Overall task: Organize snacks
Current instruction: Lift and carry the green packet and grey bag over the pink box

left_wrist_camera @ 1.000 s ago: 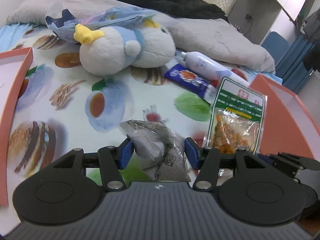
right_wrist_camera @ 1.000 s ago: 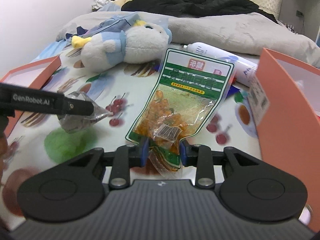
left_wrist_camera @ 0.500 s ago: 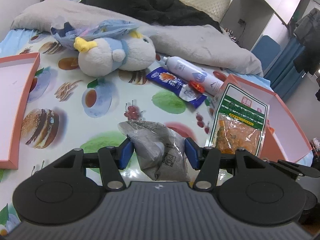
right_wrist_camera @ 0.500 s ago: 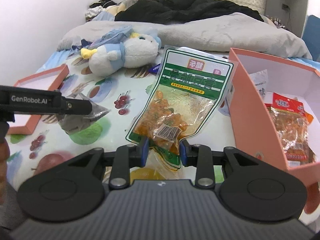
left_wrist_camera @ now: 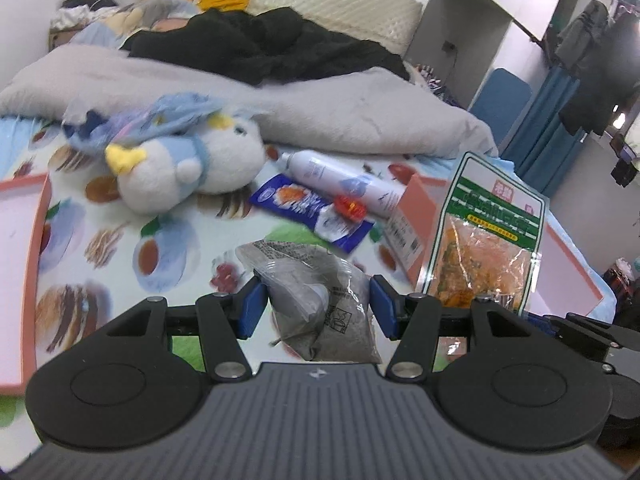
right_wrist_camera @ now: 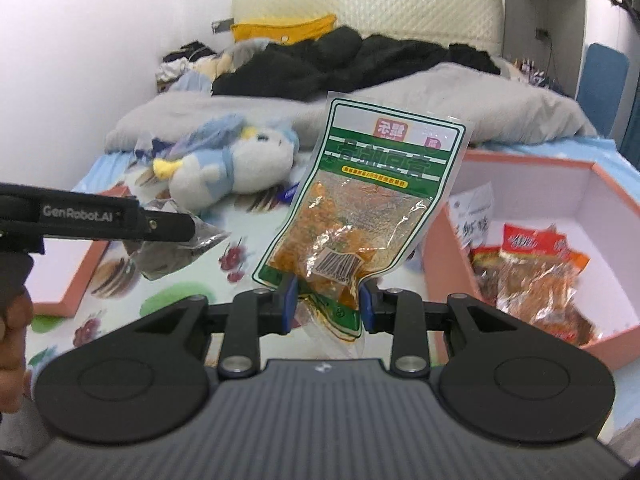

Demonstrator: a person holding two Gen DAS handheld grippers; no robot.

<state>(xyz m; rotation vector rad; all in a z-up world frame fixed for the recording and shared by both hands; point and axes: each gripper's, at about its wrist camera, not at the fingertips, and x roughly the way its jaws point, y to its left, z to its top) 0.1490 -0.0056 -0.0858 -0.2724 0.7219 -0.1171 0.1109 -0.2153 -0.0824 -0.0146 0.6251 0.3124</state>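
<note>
1. Left gripper [left_wrist_camera: 318, 307]: clamped on grey crumpled snack bag [left_wrist_camera: 320, 300], blue pads pressing both sides; bag carried clear of the bedsheet [left_wrist_camera: 168, 264], hanging between the jaws.
2. Right gripper [right_wrist_camera: 327, 303]: clamped on lower end of green-bordered orange snack pouch [right_wrist_camera: 360, 216]; pouch standing upright above the jaws, barcode near the pads, clear of the sheet.
3. Same pouch seen from left wrist view at right, in front of the pink box [left_wrist_camera: 568, 256].
4. Pink box [right_wrist_camera: 600, 184] at right: open, holding red and orange snack packs [right_wrist_camera: 536, 272] near its right wall, white packet [right_wrist_camera: 472, 216] at the far left corner.
5. Pink lid [left_wrist_camera: 24, 264] lying at left edge of sheet.
6. On sheet, far side: plush penguin [left_wrist_camera: 192, 164], white spray can [left_wrist_camera: 340, 180], blue snack packet [left_wrist_camera: 312, 210] just beside the can.
7. Grey blanket [left_wrist_camera: 320, 112] and black clothing [left_wrist_camera: 256, 48] farther back.
</note>
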